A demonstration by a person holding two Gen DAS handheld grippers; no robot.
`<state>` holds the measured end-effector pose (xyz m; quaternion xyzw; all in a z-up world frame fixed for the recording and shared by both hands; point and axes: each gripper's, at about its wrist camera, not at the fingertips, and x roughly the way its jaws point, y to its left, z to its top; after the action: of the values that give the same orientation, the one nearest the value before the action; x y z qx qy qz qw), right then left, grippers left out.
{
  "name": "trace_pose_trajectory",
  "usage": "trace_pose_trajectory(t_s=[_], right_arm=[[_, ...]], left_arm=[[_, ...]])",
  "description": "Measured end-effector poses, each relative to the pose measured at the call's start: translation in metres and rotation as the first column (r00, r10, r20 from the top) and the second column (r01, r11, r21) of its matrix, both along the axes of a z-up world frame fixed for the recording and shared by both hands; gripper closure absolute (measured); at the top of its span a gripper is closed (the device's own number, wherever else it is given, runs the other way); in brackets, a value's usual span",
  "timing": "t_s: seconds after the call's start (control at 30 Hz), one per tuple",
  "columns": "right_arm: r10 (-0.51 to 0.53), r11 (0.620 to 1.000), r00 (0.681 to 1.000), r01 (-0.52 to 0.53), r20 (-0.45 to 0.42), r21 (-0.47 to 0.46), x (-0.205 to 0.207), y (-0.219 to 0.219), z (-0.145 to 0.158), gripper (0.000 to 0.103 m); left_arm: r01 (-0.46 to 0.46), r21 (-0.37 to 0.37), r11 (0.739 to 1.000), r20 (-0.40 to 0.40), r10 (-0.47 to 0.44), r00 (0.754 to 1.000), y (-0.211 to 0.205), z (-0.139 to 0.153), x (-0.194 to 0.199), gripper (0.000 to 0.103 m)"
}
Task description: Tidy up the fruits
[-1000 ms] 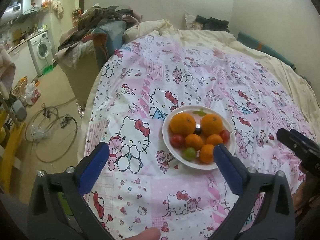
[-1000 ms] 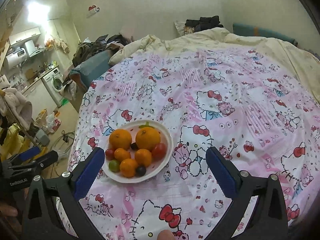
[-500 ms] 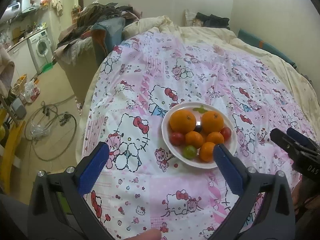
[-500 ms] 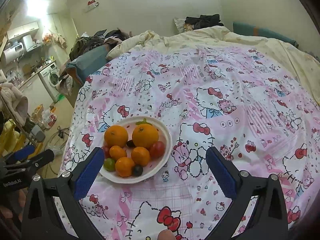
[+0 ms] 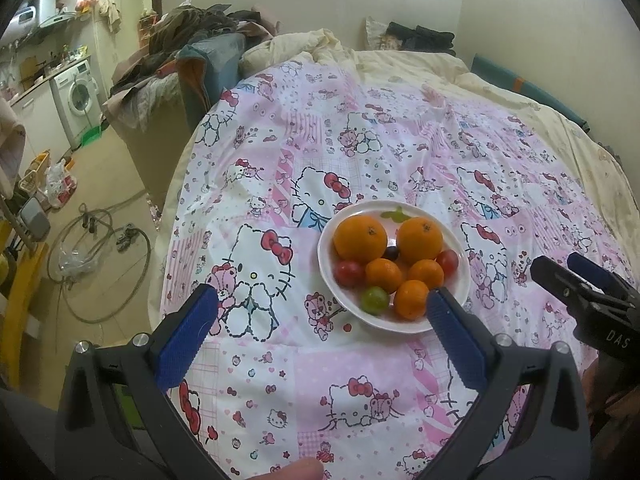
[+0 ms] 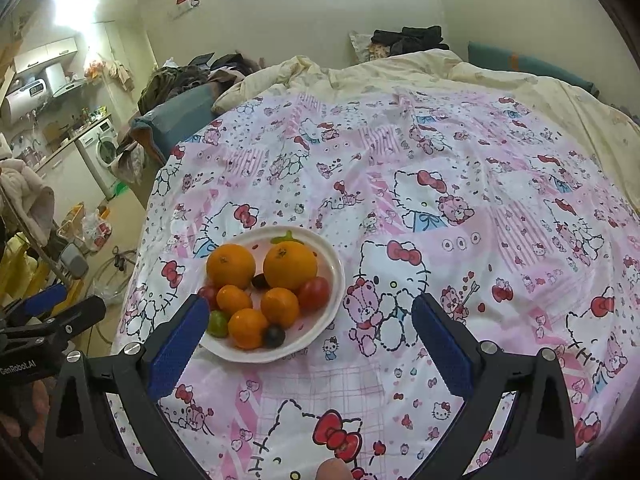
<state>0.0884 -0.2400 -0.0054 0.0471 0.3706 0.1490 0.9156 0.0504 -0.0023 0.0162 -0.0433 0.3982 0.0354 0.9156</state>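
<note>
Both tools have drifted lower and nearer over the past second. On the left, the left black gripper with blue pads point(image 5: 319, 300) hangs spread wide and empty, its right pad now overlapping the white round plate point(image 5: 460, 288) of oranges, tomatoes and grapes on the pink cartoon-cat bedsheet point(image 5: 280, 380). The right black gripper point(image 6: 310, 312) gapes equally wide, empty, plate point(image 6: 334, 276) beside its left pad.
</note>
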Motion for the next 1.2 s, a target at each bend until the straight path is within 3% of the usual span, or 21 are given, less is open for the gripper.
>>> trace_pose_trajectory(t_s=[1.2], right_arm=[[0.013, 1.000, 1.000, -0.013, -0.008, -0.001, -0.0003, 0.0027, 0.0003, 0.000]], left_arm=[[-0.004, 0.001, 1.000, 0.004, 0.004, 1.000, -0.0002, 0.0003, 0.0000, 0.001]])
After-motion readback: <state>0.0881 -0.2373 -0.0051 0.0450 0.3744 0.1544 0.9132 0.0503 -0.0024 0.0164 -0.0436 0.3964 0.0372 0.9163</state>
